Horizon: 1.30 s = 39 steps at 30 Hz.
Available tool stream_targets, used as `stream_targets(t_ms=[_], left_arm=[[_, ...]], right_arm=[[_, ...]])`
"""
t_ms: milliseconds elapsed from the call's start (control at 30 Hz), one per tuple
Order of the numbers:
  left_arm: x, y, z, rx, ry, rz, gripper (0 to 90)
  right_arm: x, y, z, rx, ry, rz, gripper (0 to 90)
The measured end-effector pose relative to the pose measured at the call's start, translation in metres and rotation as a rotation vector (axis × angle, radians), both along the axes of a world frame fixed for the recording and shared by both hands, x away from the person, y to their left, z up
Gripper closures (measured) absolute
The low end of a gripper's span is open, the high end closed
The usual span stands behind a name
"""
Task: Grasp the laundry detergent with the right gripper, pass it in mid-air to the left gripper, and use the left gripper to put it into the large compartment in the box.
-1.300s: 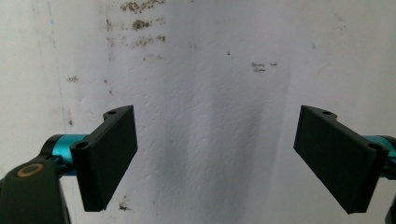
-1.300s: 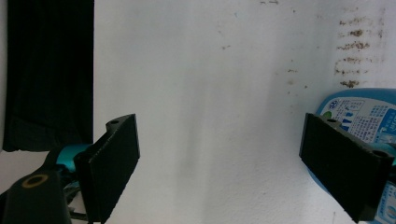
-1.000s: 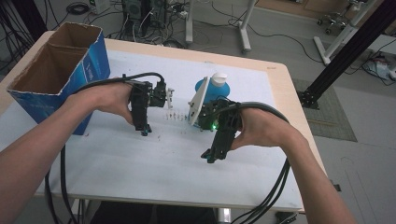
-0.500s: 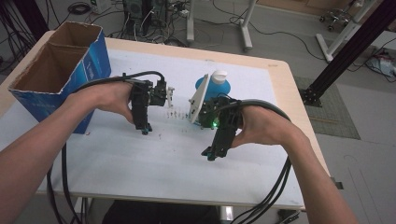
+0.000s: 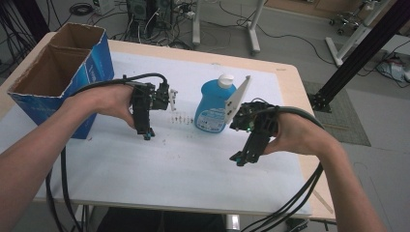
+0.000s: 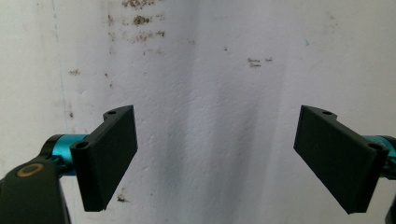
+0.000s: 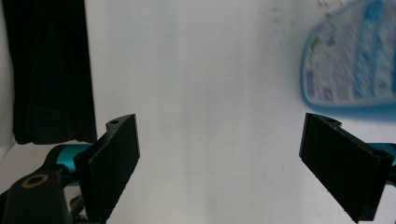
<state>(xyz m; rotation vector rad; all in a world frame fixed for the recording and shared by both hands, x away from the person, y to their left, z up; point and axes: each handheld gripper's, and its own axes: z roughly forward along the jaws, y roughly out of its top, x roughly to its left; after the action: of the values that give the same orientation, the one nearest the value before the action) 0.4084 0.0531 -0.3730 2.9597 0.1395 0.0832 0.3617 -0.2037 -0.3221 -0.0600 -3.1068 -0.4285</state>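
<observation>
Two hand-held grippers hover over a white-covered table (image 5: 193,183), both with nothing between their jaws. The left gripper (image 5: 146,135) points straight down near the middle of the table, nearer its left edge, its tips close above the white cover; its own view shows the jaws (image 6: 217,158) spread wide, with bare, speckled white surface between them. The right gripper (image 5: 240,159) hangs toward the right edge, angled down and toward the near edge, and its own view likewise shows the jaws (image 7: 219,163) wide apart over plain white surface.

Between the two grippers, a little nearer the far edge, a blue bottle (image 5: 212,104) with a white cap and a printed label stands upright. It sits just beside the right gripper's body and its grey three-cornered plate (image 5: 238,99), and apart from both sets of jaw tips. In the right gripper view the bottle's label (image 7: 348,56) shows blurred at the upper right, beyond the jaws.

An open cardboard box (image 5: 58,77) with blue sides stands at the far left corner of the table, behind the person's left forearm (image 5: 43,145). Black cables trail from both grippers over the near edge.
</observation>
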Motion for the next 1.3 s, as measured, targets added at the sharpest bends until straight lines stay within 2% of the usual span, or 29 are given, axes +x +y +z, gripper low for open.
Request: stream_targets(t_ms=[100, 233, 367, 533, 733, 800, 833, 900, 1033, 1300], left_arm=[[-0.002, -0.001, 0.001, -0.008, 0.002, 0.002, 13.4], [-0.004, -0.002, 0.004, -0.011, -0.005, -0.009, 13.4], [-0.006, -0.002, 0.008, -0.025, -0.017, -0.016, 13.4], [-0.007, 0.001, 0.012, -0.035, -0.029, -0.016, 13.4], [-0.009, 0.004, 0.015, -0.043, -0.037, -0.009, 13.4], [-0.009, 0.004, 0.016, -0.043, -0.038, -0.01, 13.4], [-0.01, 0.004, 0.017, -0.046, -0.041, -0.012, 13.4], [-0.011, 0.004, 0.017, -0.049, -0.041, -0.008, 13.5], [-0.01, 0.003, 0.017, -0.05, -0.044, -0.017, 13.4], [-0.01, 0.005, 0.017, -0.052, -0.04, -0.012, 13.4]], right_arm=[[0.009, -0.017, 0.004, 0.02, -0.017, -0.05, 11.7], [0.027, -0.036, 0.009, 0.107, -0.063, -0.131, 11.7], [0.044, -0.041, 0.01, 0.165, -0.127, -0.204, 11.7], [0.06, -0.04, 0.005, 0.236, -0.14, -0.229, 11.7], [0.074, -0.04, -0.003, 0.327, -0.093, -0.231, 11.7], [0.074, -0.04, -0.003, 0.327, -0.093, -0.231, 11.7], [0.079, -0.04, -0.008, 0.372, -0.068, -0.22, 11.7], [0.081, -0.039, -0.011, 0.408, -0.045, -0.201, 11.7], [0.085, -0.035, -0.018, 0.428, -0.02, -0.177, 11.7], [0.09, -0.026, -0.028, 0.458, -0.022, -0.147, 11.8]])
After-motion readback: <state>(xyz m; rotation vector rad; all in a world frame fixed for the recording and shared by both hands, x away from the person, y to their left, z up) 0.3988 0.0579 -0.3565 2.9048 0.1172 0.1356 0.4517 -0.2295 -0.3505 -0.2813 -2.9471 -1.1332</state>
